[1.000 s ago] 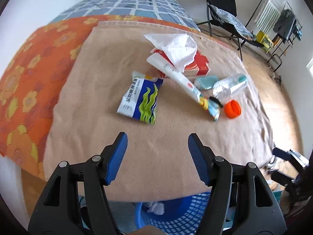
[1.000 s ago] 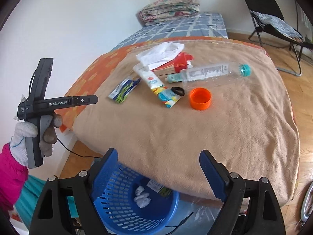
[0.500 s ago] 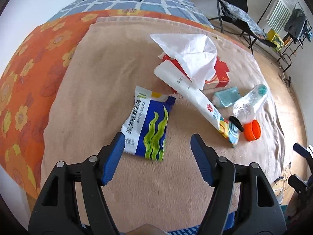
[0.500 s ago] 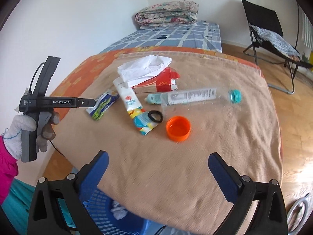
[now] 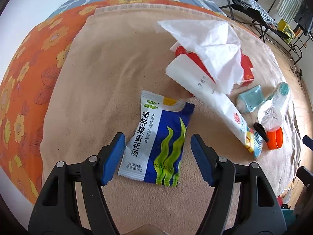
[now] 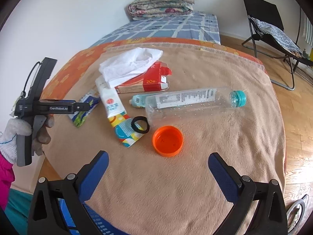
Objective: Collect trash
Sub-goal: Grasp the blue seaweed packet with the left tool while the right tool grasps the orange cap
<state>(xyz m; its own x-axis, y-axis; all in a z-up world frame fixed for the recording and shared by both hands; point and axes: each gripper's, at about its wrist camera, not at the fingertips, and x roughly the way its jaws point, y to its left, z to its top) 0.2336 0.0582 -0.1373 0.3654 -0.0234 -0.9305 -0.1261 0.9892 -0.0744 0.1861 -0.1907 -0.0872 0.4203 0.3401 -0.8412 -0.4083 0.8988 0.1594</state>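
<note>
- Left gripper (image 5: pixel 157 146): fingers (image 5: pixel 113 157) spread, pointing steeply down over the tan blanket (image 5: pixel 101 78); the lower part of the soup packet (image 5: pixel 156 143) shows between the blue pads, which stand clear of its edges; nothing pinched.
- Right gripper (image 6: pixel 158 168): fingers (image 6: pixel 93 174) spread very wide, only bare blanket between them; just past the tips lies the orange cap (image 6: pixel 167 140), open side up.
- Basket (image 6: pixel 93 221): blue, a sliver of it below the bed's near edge, under the right gripper's left finger.
- A gloved hand (image 6: pixel 23 131) with a pink sleeve (image 6: pixel 5 178) holds the left gripper's handle at the left of the right wrist view.
- Packet: flat on the blanket, blue and white with green wavy stripes; apart from the other trash, to its left.
- Tube (image 6: pixel 115 109): white with a colourful end, lying slantwise; a black ring (image 6: pixel 139 125) rests on that end, close beside the cap.
- Bottle (image 6: pixel 193 100): clear, teal-capped, on its side beyond the cap; a small teal pouch (image 6: pixel 137 99) lies at its base.
- Red box (image 6: pixel 148 82): torn open, behind the tube; white tissue (image 6: pixel 131 66) draped over the box and the tube's far end.
- Beyond the blanket: orange flowered sheet (image 5: pixel 29 68), then blue checked bedding (image 6: pixel 166 27) with a folded quilt (image 6: pixel 162 3) at the wall.
- Farthest right: a black folding chair (image 6: pixel 270 31) on the wooden floor (image 6: pixel 299 121).
</note>
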